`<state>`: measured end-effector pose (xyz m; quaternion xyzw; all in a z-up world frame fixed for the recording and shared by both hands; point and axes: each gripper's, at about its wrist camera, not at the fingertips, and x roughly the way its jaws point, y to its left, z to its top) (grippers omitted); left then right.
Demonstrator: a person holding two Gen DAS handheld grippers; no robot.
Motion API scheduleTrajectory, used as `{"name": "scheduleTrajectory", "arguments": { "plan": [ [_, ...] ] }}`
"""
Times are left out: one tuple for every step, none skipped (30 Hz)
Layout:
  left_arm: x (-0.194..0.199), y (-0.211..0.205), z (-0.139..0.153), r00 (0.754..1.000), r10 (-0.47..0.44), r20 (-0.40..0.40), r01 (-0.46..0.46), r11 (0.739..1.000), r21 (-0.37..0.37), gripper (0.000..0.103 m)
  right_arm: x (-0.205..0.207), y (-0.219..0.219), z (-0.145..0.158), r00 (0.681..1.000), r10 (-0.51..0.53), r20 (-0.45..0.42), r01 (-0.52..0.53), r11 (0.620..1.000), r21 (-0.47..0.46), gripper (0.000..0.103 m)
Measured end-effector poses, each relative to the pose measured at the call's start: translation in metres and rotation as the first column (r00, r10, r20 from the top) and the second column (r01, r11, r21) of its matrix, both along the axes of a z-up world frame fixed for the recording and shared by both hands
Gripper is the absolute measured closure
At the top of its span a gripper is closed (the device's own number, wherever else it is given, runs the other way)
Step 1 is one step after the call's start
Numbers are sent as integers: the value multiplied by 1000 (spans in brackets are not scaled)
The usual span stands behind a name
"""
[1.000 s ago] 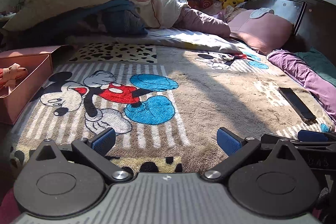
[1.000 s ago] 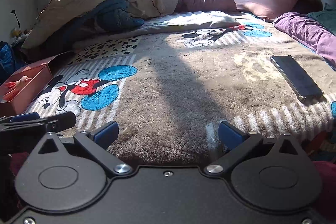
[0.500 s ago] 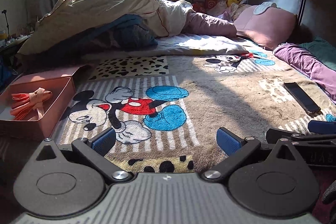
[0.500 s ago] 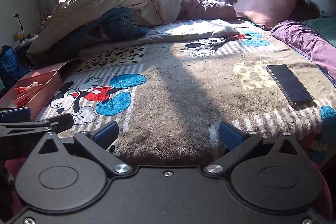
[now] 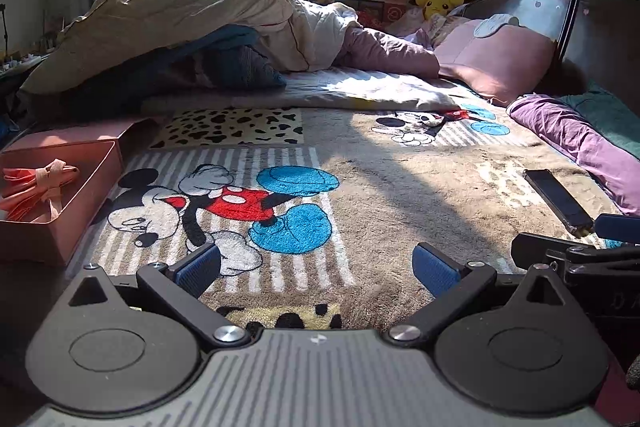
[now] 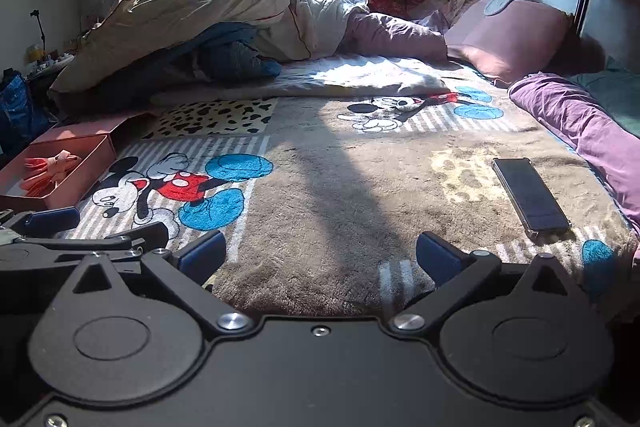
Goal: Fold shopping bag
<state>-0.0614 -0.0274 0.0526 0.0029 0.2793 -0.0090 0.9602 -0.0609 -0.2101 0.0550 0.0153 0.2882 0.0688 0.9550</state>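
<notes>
1. Left wrist view: left claw (image 5: 316, 265) spread wide, empty, hovering over the cartoon-mouse blanket (image 5: 360, 187) at the bed's near edge.
2. Right claw (image 6: 320, 259) likewise spread and empty, just beside the left one.
3. Shopping bag (image 5: 36, 187), orange-pink, lies crumpled with its handles loose inside the pink box (image 5: 88, 203) at the blanket's left edge.
4. Phone (image 6: 528, 195) lies on the blanket at right, well apart from the box.
5. Judgement: nothing done yet; fetching, spreading and folding all remain.
</notes>
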Motion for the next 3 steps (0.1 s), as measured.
{"name": "scheduleTrajectory", "arguments": {
  "plan": [
    [-1,1,0,1000,1,5,-1,1000,-1,1,2,0,-1,1000,2,-5,-2,1000,6,0],
    [-1,2,0,1000,5,6,-5,1000,1,1,4,0,-2,1000,3,-11,-2,1000,14,0],
    [-1,5,0,1000,10,7,-10,1000,-1,1,5,0,-3,1000,4,-15,-4,1000,15,0]
  ]
}}
